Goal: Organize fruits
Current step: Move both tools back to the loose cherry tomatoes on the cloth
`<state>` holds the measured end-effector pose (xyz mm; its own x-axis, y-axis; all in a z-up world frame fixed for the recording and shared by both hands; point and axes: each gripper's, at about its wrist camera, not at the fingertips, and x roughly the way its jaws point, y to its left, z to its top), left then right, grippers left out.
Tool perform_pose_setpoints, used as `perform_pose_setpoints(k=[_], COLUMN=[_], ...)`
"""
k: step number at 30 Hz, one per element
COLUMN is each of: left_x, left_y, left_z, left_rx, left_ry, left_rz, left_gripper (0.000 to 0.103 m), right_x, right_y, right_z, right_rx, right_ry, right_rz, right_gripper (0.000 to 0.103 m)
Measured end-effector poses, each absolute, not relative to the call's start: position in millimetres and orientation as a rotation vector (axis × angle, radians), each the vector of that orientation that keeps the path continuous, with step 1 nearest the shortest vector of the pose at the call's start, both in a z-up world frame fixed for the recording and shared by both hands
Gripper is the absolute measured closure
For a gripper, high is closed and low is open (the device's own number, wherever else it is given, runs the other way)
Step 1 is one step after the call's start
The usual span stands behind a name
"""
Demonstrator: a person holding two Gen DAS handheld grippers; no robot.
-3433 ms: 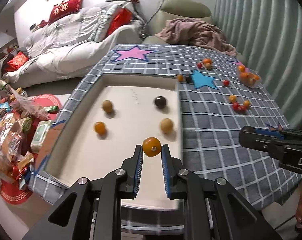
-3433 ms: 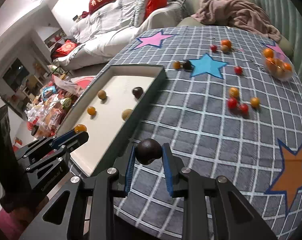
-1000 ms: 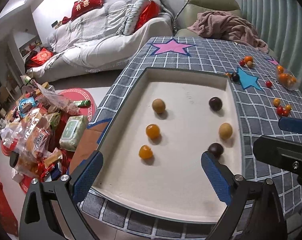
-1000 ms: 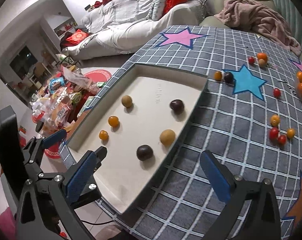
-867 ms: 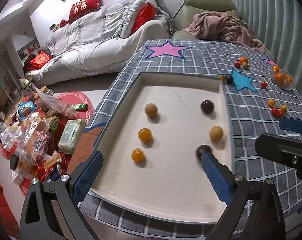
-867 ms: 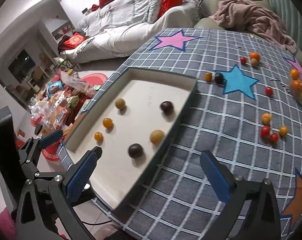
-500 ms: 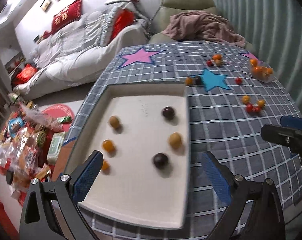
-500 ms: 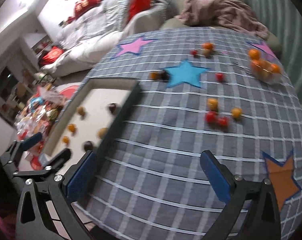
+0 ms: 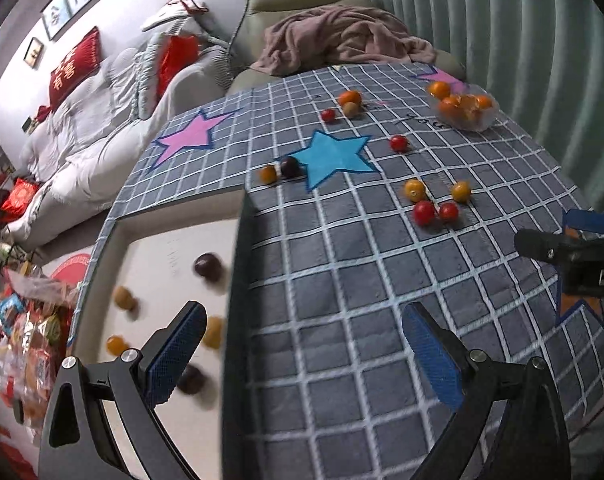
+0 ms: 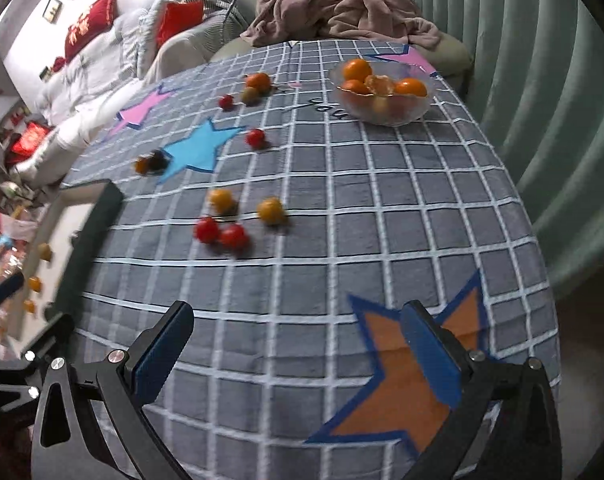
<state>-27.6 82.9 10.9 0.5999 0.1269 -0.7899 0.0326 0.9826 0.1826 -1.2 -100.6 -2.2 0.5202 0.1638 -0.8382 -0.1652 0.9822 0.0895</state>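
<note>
My left gripper (image 9: 305,354) is open and empty above the grey checked cloth (image 9: 341,280), just right of the cream tray (image 9: 162,248), which holds several round fruits, among them a dark plum (image 9: 207,265). My right gripper (image 10: 298,354) is open and empty too, over the orange star (image 10: 401,384). Two red tomatoes (image 10: 222,233) and two yellow fruits (image 10: 270,211) lie loose ahead of it. Farther off sit a dark plum beside a small orange fruit (image 9: 280,171), a lone red tomato (image 9: 398,143), and an orange with two small fruits (image 9: 349,98).
A clear bowl (image 10: 381,114) of oranges stands at the far right of the table. A pink blanket (image 9: 341,40) lies on the armchair behind it. A white sofa (image 9: 94,120) is to the left, with snack packets (image 9: 18,332) on the floor. Green curtains hang along the right.
Both grippers have let go of their fruit into the tray and opened wide. Both have swung right, away from the tray, toward the loose fruits on the cloth.
</note>
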Motion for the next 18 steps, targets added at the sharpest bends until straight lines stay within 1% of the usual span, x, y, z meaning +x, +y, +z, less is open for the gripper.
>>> perform_pose_setpoints(k=[8, 10, 12, 15, 17, 18], left_x=[13.7, 22.2, 31.9, 42.8, 48.1, 50.7], left_y=[51.3, 46.2, 42.2, 39.7, 36.7, 36.0], left_z=[-6.5, -11.3, -17.2, -25.8, -30.0, -31.8], left_rx=[0.204, 0.216, 0.224, 0.218, 0.224, 0.225], left_ry=[0.934, 0.935, 0.943, 0.956, 0.957, 0.961], left_rz=[0.008, 0.001, -0.002, -0.023, -0.036, -0.040], left_gripper=[0.004, 0.005, 0.005, 0.005, 0.013, 0.013], right_x=[26.1, 32.4, 39.4, 48.1, 52.1, 53.7], right_y=[-91.6, -87.9, -85.5, -81.2, -78.6, -77.7], right_z=[-16.9, -20.6, -25.3, -30.4, -31.6, -32.5], right_rx=[-0.080, -0.112, -0.122, -0.146, -0.159, -0.163], right_ry=[0.973, 0.969, 0.978, 0.981, 0.972, 0.971], right_rz=[0.227, 0.227, 0.252, 0.282, 0.301, 0.307], right_gripper=[0.001, 0.005, 0.017, 0.027, 0.030, 0.033])
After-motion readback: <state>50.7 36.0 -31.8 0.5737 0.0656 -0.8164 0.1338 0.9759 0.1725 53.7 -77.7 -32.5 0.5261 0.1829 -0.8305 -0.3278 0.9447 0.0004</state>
